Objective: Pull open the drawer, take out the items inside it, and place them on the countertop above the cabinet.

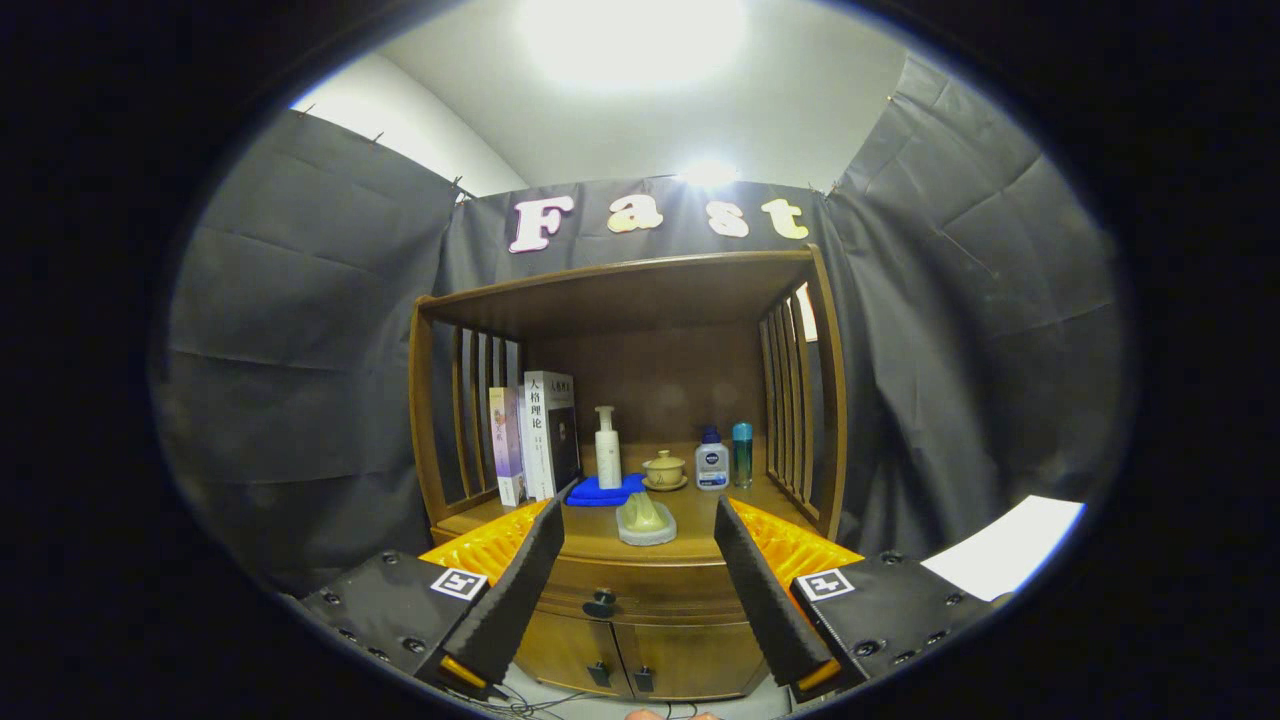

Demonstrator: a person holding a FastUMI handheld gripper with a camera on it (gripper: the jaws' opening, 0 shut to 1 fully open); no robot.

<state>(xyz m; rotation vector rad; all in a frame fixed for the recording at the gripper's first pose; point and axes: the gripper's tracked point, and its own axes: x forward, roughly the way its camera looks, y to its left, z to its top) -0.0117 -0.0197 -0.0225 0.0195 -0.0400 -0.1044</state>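
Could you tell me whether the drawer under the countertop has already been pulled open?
No, the drawer sits flush in the cabinet front, its dark handle untouched, beyond the open gripper.

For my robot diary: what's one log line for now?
hand-held gripper: open, holding nothing | drawer: shut, beyond fingers | countertop: holds soap dish, blue cloth

Drawer [640,590] contents hidden (front shut); cabinet doors [640,655] partly behind jaws

On the table [700,520] stand two books [535,435], three bottles [608,447], one lidded cup [664,468], one blue cloth [603,491] and one soap dish [645,520].
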